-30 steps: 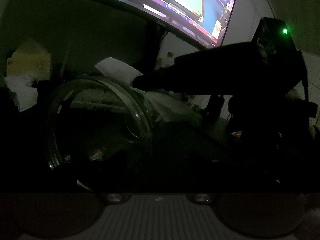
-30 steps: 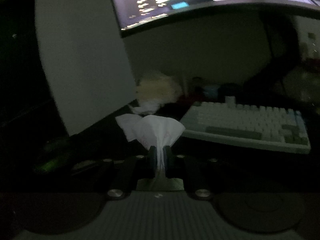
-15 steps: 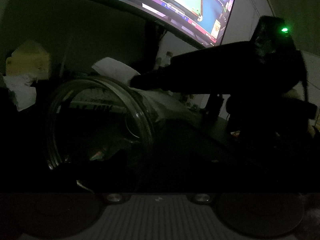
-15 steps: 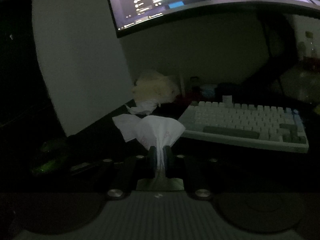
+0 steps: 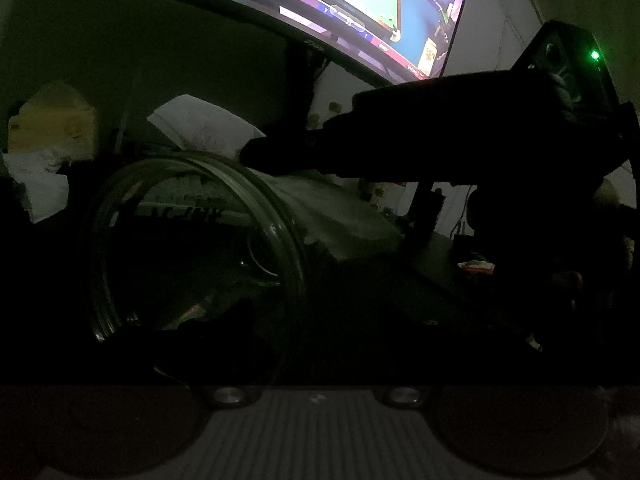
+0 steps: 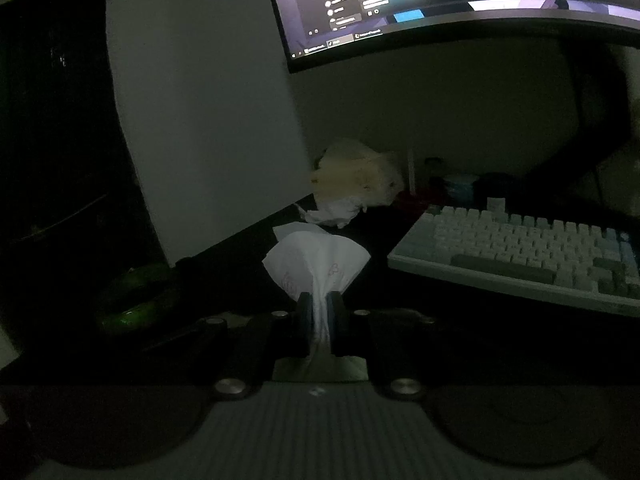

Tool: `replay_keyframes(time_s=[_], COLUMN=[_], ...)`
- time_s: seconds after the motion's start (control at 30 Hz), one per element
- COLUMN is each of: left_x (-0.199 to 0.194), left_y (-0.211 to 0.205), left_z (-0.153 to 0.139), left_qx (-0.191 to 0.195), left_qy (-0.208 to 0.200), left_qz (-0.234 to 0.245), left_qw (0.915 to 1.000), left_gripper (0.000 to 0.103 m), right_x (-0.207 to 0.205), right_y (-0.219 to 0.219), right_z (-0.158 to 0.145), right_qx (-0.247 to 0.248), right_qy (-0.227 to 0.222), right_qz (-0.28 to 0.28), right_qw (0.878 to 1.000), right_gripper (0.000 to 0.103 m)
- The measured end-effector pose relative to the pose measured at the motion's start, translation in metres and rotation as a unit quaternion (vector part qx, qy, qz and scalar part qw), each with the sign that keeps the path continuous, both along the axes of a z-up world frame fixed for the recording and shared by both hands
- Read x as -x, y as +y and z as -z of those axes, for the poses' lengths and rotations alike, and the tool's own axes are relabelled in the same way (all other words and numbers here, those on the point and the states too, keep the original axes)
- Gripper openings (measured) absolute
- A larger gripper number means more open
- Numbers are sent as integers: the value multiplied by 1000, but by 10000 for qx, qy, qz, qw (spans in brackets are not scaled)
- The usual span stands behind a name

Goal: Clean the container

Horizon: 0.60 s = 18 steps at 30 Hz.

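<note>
Dark desk, lit mainly by a curved monitor (image 5: 360, 4) at the back edge.

Left wrist view: glass jar (image 5: 192, 248) lying on its side close before the camera, open mouth turned toward the lens, keyboard showing through the glass. Left gripper's own fingers lost in the dark; whether the jar sits clamped between them cannot be told. Right gripper (image 5: 256, 152) reaching in from the right as a black shape, tip just above the jar's upper rim, white tissue (image 5: 200, 128) sticking out beyond it.

Right wrist view: right gripper (image 6: 319, 312) pinched together on the tissue (image 6: 316, 264), which fans out above the fingers. Keyboard (image 6: 528, 248) toward the right edge of the desk; crumpled paper (image 6: 352, 184) near the back by the wall.
</note>
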State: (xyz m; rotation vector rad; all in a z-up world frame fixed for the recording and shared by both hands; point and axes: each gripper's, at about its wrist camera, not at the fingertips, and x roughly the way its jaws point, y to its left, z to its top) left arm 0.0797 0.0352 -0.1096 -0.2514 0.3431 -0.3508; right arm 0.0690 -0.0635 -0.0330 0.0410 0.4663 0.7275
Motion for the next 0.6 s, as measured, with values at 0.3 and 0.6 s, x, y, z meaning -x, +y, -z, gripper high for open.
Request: replay_keyframes(time_s=[0.3, 0.6], left_x=[-1, 1], left_y=[-2, -4], left_z=[-2, -3], left_qx=[-27, -58], left_qy=[10, 15], left_qz=[25, 61], left_qw=[10000, 10000], left_gripper=[66, 66], right_x=[1, -10], right_y=[-1, -16], right_z=[-1, 2], right_qx=[84, 72], right_qy=[54, 131], right_qz=[203, 324], right_qw=[9997, 9994], right_gripper=[11, 10])
